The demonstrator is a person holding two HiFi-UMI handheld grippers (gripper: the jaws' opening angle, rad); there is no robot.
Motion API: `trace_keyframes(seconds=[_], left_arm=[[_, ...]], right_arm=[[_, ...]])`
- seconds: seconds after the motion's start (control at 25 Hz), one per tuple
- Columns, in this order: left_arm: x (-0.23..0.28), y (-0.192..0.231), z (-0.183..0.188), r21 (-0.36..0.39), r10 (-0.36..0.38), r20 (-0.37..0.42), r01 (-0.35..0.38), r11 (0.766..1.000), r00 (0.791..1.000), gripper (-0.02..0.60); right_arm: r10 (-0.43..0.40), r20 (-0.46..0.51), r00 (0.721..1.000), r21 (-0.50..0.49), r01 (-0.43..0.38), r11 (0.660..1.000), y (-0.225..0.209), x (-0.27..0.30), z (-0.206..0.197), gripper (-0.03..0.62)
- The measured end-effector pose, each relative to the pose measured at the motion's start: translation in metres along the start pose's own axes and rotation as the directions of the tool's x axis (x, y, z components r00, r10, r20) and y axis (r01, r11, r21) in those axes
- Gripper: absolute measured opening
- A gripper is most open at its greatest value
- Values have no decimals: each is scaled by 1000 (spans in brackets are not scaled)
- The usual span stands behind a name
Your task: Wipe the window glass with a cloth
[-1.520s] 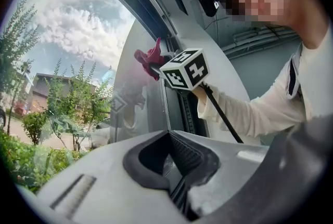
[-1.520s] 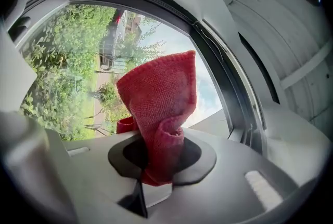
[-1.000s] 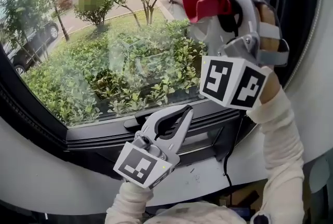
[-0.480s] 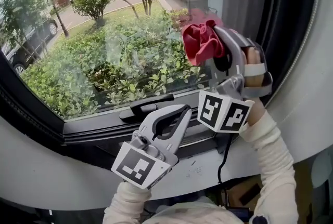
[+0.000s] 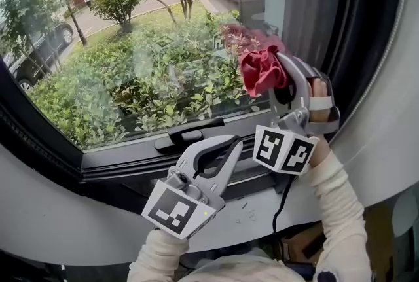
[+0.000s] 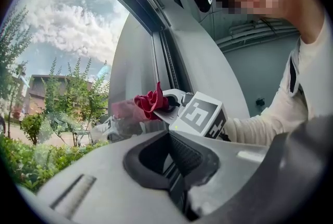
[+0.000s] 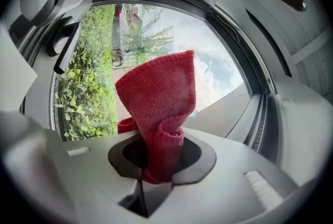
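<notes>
A red cloth [image 5: 261, 69] is bunched in my right gripper [image 5: 278, 71], which is shut on it and holds it against the lower right part of the window glass [image 5: 131, 52]. In the right gripper view the red cloth [image 7: 158, 108] sticks up from between the closed jaws, with the window glass [image 7: 104, 62] beyond. My left gripper [image 5: 229, 150] hangs lower, just below the window handle [image 5: 190, 133], its jaws closed with nothing in them. The left gripper view shows the red cloth [image 6: 151, 102] and the right gripper [image 6: 174, 103] by the pane.
A dark window frame [image 5: 124, 166] runs under the glass, with a white curved wall [image 5: 52, 228] below it. A black cable [image 5: 283, 199] hangs down by the right arm. Green bushes [image 5: 98, 91] and a parked car [image 5: 39, 45] lie outside.
My right gripper has slid the red cloth down the glass from the upper right toward the lower frame. The left gripper has barely moved.
</notes>
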State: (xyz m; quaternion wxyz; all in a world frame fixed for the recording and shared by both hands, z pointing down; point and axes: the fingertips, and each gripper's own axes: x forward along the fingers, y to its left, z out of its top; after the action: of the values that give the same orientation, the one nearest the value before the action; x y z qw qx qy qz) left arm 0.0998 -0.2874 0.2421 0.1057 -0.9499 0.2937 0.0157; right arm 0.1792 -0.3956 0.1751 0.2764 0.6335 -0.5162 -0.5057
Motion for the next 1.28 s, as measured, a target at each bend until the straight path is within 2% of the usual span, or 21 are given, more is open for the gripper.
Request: trace_keyframes(seconds=[0.16,0.4,0.64,0.76,0.96,1.28], left_arm=[[-2,5,5,-6,-7,21,7,1000,1000,2],[-5,12,17,1,-20,57,20,1000,998,2],[-11,25,29,0,-11,72,11,1000,997,0],[-16,30,35,-11,-5,78,6,1000,997,0],[-22,29,33,-10,3,83,-2,1000,997,1],[-31,18,18,-36,15,54,-13,999,998,1]], right_arm=[[-37,-31,999,-17,36,999,-30,12,6,114],[-139,-72,988,-62,135,989,-103,42,28,114],[-235,-72,969,-116,226,967,-171,66,46,114],[-267,-68,961,-118,258,959,-188,71,50,114],[-277,-68,958,-115,269,956,-164,61,41,109],[-169,-104,980,-80,161,984,-85,28,8,109]])
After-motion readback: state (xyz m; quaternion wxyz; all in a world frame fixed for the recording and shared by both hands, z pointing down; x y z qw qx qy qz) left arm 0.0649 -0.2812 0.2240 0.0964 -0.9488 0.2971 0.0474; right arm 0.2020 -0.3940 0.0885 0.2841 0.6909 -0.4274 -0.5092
